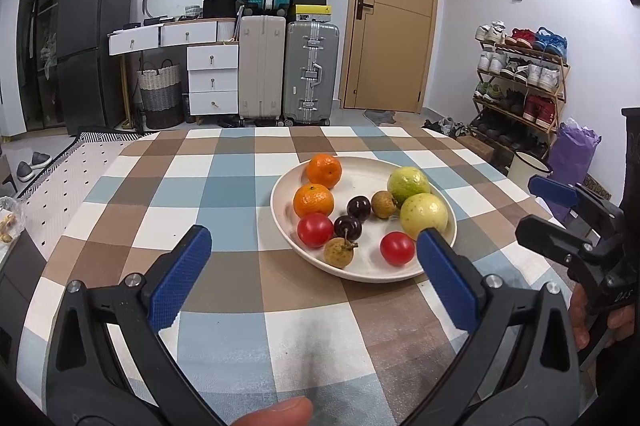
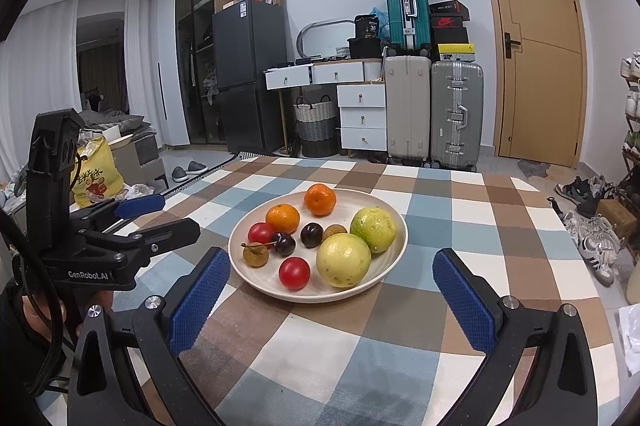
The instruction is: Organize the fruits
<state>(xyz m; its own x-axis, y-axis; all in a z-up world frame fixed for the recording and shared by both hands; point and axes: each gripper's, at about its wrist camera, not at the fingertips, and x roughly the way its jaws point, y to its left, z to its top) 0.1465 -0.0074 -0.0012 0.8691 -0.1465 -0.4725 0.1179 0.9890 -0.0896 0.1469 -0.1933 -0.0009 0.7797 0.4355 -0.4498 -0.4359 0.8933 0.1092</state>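
Note:
A cream plate (image 1: 360,170) (image 2: 394,258) on the checked tablecloth holds two oranges (image 1: 313,201) (image 2: 283,218), two red tomatoes (image 1: 397,248) (image 2: 294,273), two dark plums (image 1: 358,209) (image 2: 311,235), two brown longans (image 1: 338,252) (image 2: 255,254) and two yellow-green guavas (image 1: 423,216) (image 2: 343,260). My left gripper (image 1: 316,246) is open and empty, just short of the plate's near rim. My right gripper (image 2: 332,266) is open and empty, also near the plate's front edge. Each gripper shows at the side of the other's view.
The checked table (image 1: 224,186) (image 2: 460,210) ends at the far side, with suitcases (image 1: 288,78), white drawers (image 1: 212,78) and a fridge behind. A shoe rack (image 1: 520,82) stands on the right. A yellow bag (image 2: 96,174) lies on the left.

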